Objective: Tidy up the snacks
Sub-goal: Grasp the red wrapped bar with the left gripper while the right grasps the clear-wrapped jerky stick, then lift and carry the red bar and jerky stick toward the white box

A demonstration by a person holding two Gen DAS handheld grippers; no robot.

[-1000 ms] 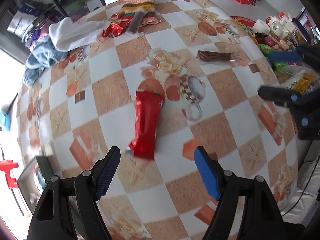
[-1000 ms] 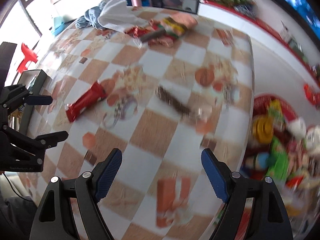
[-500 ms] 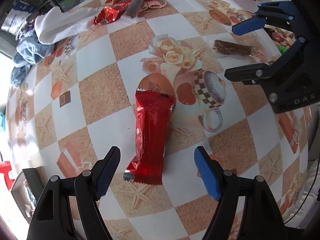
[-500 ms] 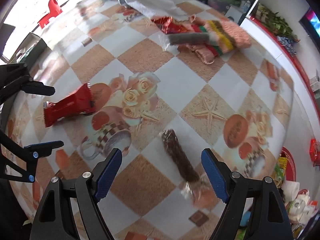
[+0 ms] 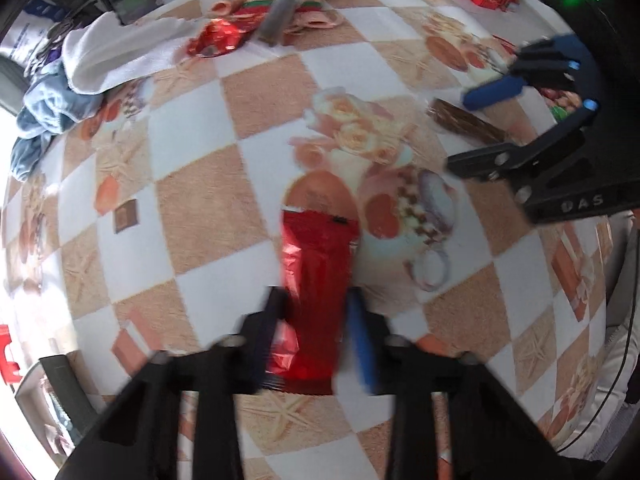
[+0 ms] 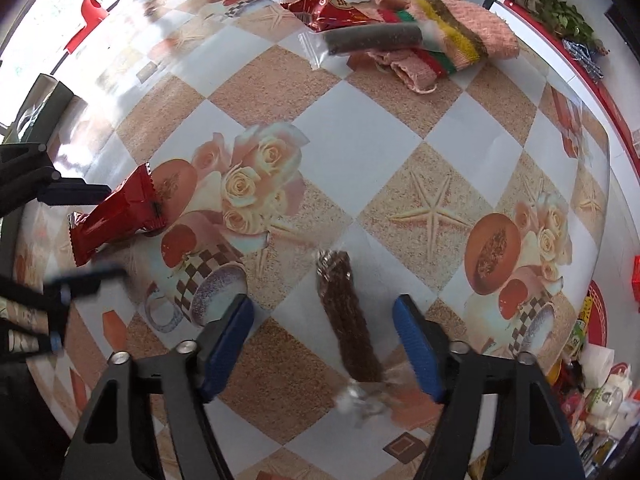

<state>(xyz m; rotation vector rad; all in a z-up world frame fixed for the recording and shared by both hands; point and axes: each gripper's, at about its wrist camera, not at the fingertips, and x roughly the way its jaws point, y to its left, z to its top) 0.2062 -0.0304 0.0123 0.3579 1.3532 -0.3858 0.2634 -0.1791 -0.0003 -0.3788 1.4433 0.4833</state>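
Observation:
A red snack packet (image 5: 316, 292) lies on the checkered tablecloth (image 5: 208, 204). My left gripper (image 5: 316, 320) is closed in on its near end, one finger against each side. The packet also shows in the right wrist view (image 6: 120, 212). A brown snack bar in clear wrap (image 6: 348, 316) lies between the fingers of my right gripper (image 6: 324, 344), which is open around it, jaws apart from its sides. The bar also shows in the left wrist view (image 5: 464, 124), below the right gripper.
At the far side lie a second red packet (image 6: 332, 12), a dark bar in clear wrap (image 6: 372, 38), a striped knitted cloth (image 6: 460, 40) and white and blue towels (image 5: 112, 52). A red tray of snacks (image 6: 592, 364) stands beyond the right table edge.
My left gripper has moved forward and closed its jaws onto the red packet. My right gripper has come down around the brown bar, still open.

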